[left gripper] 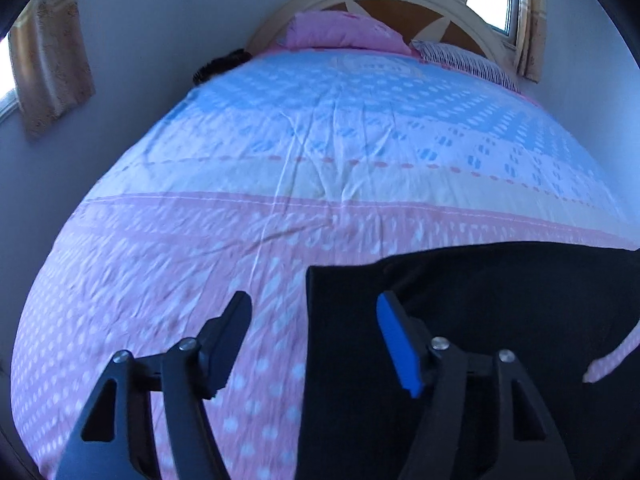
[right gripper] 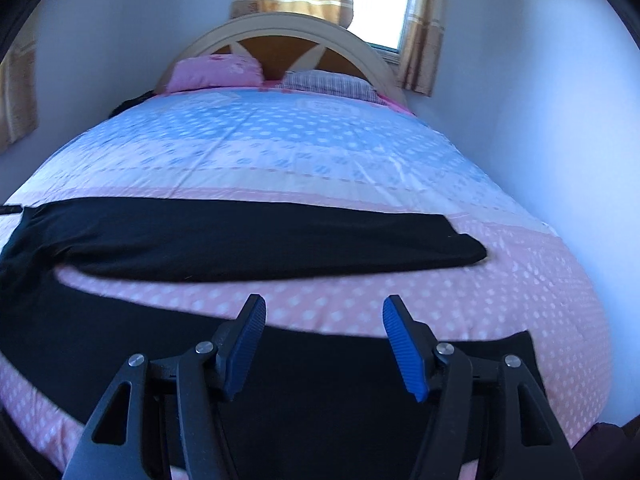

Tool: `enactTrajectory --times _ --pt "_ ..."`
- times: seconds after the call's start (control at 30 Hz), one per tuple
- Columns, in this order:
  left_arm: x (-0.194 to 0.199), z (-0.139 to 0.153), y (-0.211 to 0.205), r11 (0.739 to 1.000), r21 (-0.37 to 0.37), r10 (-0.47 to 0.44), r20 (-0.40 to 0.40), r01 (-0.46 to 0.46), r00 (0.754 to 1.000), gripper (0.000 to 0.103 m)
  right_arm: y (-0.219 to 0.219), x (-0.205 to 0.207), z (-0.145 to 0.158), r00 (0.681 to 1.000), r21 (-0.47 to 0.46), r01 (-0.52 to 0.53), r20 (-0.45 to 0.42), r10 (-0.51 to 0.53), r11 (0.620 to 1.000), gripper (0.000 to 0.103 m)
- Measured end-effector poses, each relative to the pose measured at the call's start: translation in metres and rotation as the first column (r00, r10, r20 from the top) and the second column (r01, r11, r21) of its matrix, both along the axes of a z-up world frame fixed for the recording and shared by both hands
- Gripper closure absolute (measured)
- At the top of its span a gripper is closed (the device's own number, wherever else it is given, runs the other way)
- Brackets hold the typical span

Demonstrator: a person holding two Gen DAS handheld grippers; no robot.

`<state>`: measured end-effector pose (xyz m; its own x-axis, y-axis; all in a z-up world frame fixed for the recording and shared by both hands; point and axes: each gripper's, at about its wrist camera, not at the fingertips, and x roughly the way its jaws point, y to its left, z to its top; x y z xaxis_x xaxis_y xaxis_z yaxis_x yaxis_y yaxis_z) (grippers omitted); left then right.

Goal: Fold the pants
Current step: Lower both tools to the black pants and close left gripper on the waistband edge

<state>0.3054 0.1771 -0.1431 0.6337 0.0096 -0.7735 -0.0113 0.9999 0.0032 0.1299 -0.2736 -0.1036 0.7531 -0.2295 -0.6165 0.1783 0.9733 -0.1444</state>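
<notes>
left wrist: left claw [left gripper: 314, 316] wide, holding nothing, straddling the left end edge of the black pants [left gripper: 480, 320] near the bed [left gripper: 320, 152] foot edge; cloth stretching off rightward.

right wrist: right claw [right gripper: 324, 320] wide, empty, hovering above the near leg [right gripper: 340, 380]; far leg [right gripper: 256, 236] well apart, long axis running across the bed, left to right.
</notes>
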Motion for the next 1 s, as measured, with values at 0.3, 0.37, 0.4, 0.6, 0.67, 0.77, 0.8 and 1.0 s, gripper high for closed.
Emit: enactTrajectory --times 0.3,0.37,0.4,0.6,0.67,0.77,0.8,1.0 --pt "0.033 -0.025 0.000 0.997 -0.044 -0.061 -0.083 0.057 0.995 0.070 -0.031 0.035 -0.004 0.999 -0.051 0.029 -0.033 -0.031 0.998 0.041" --pt "0.032 -0.025 0.000 0.997 -0.042 -0.065 -0.070 0.063 0.995 0.071 -0.046 0.043 -0.005 0.998 -0.032 0.041 -0.038 -0.042 0.999 0.041" --pt "0.032 -0.025 -0.001 0.997 -0.040 -0.067 -0.071 0.064 0.995 0.071 -0.054 0.048 -0.004 0.998 -0.021 0.050 -0.045 -0.051 0.999 0.041" --pt "0.031 -0.024 -0.006 0.996 0.001 -0.090 -0.067 0.091 0.994 0.073 -0.109 0.075 0.004 0.989 0.050 0.139 -0.050 -0.136 0.989 0.041" --pt "0.036 -0.023 -0.005 0.995 0.014 -0.097 -0.070 0.099 0.993 0.072 -0.125 0.081 0.006 0.985 0.066 0.169 -0.045 -0.166 0.984 0.040" --pt "0.043 -0.026 -0.006 0.994 0.030 -0.100 -0.071 0.102 0.992 0.066 -0.148 0.093 0.006 0.979 0.085 0.202 -0.060 -0.197 0.976 0.040" --pt "0.044 -0.026 -0.005 0.995 0.029 -0.095 -0.072 0.097 0.993 0.064 -0.154 0.098 0.005 0.976 0.086 0.211 -0.065 -0.206 0.974 0.040" --pt "0.045 -0.026 -0.015 0.984 0.073 -0.155 -0.073 0.160 0.985 0.083 -0.183 0.126 -0.010 0.969 0.112 0.227 -0.128 -0.213 0.967 0.041"
